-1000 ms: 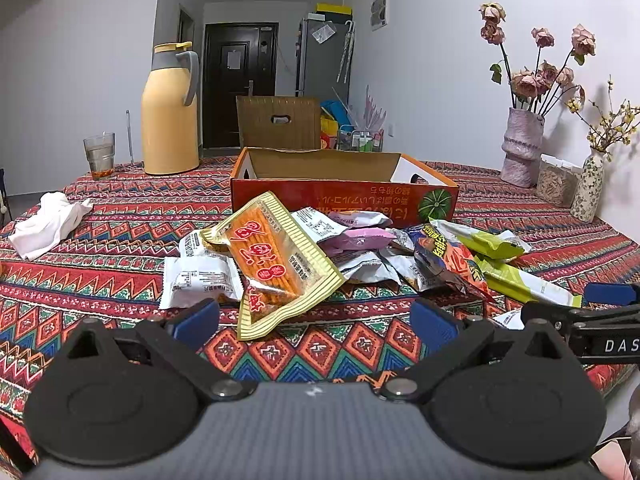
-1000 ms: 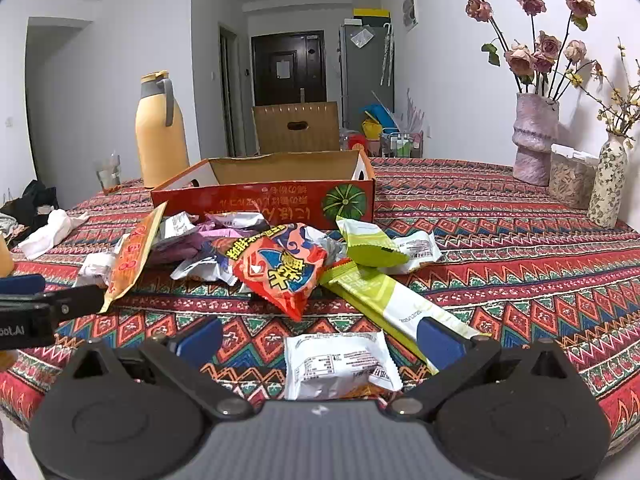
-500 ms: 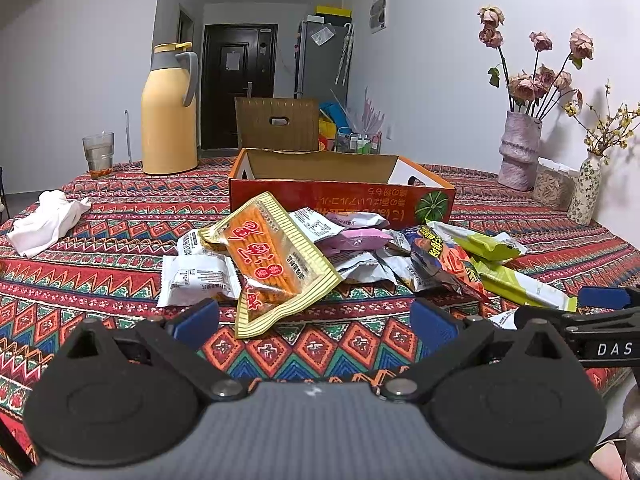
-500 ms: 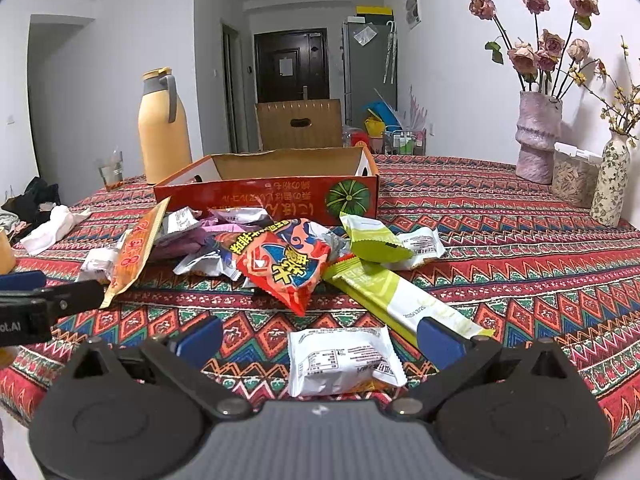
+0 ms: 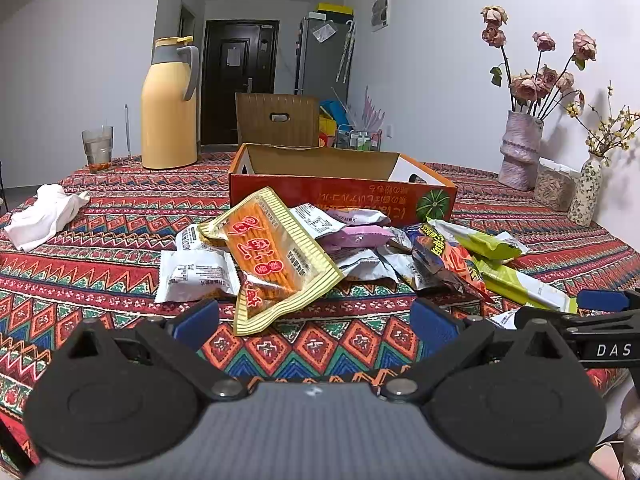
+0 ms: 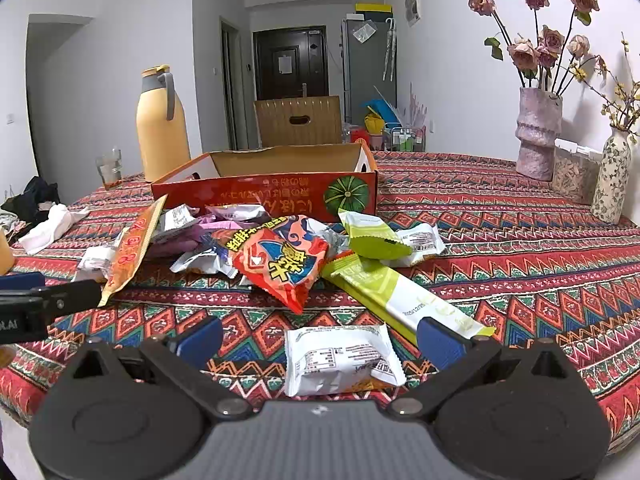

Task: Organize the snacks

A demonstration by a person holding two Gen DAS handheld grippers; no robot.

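Both the left gripper (image 5: 314, 322) and right gripper (image 6: 318, 338) gape wide and empty; the white snack packet (image 6: 342, 360) looks light, crinkly, slippery, best pinched across its puffy middle.

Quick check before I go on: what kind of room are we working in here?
Most likely a home dining area: a table under a patterned tablecloth, vases of dried flowers, a yellow thermos jug, and a fridge by the dark front door.

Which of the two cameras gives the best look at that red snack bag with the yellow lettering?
The right wrist view: the red snack bag faces the camera, its front unobstructed. In the left wrist view it lies off to the right, seen edge-on and crumpled among other packets, its print mostly hidden.
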